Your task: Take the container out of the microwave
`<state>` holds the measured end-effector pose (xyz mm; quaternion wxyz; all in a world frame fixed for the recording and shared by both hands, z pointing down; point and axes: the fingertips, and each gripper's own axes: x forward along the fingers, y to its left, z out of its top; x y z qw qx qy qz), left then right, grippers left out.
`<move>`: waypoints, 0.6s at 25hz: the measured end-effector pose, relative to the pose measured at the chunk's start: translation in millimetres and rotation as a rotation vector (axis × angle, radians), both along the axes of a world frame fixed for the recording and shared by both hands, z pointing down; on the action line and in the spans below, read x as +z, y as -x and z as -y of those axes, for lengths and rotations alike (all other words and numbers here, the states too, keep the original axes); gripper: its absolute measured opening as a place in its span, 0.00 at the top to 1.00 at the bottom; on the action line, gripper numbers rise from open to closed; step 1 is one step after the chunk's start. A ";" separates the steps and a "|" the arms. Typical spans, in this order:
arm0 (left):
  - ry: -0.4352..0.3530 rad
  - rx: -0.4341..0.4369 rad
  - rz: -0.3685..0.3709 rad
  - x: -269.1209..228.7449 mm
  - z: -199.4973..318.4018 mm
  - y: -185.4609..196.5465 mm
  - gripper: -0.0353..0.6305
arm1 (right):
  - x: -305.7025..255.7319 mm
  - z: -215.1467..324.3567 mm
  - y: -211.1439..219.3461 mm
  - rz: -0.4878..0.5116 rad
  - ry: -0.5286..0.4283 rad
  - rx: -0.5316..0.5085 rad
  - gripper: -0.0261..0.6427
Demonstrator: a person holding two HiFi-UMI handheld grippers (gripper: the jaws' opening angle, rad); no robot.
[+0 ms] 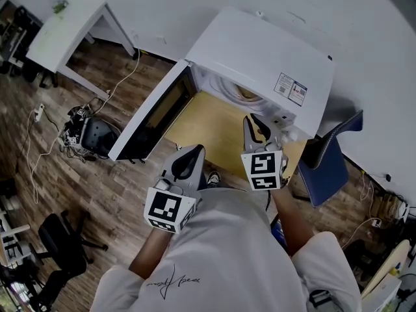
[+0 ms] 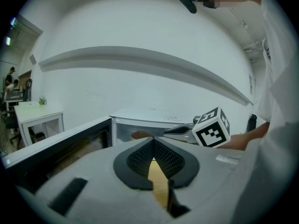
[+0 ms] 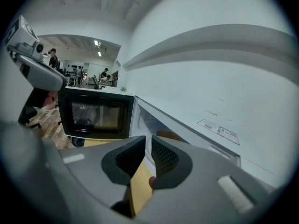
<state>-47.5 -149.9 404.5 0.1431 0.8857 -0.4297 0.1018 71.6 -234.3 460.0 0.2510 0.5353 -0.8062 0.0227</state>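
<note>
Over the yellow worktop (image 1: 214, 125), the head view shows two tools, the left hand-held gripper (image 1: 197, 150) and the right hand-held gripper (image 1: 253, 119), before one open microwave (image 1: 260, 51) with one tan container (image 1: 247, 95) inside. In the left gripper view, the jaws meet at their tips, empty. In the right gripper view, the jaws stand slightly apart with nothing between, facing the container.

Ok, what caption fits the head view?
Open microwave on a yellow table: right tongs point at the container inside, left tongs hang back.
</note>
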 end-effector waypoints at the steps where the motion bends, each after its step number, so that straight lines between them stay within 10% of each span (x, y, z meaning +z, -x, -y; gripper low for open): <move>1: 0.001 0.002 -0.001 0.4 0.0 0.1 0.95 | 2.6 2.4 -0.2 -0.015 0.002 -0.001 0.88; 15: 0.027 -0.019 -0.004 8.3 2.0 11.9 0.95 | 50.9 32.0 0.4 -0.162 0.104 -0.013 0.86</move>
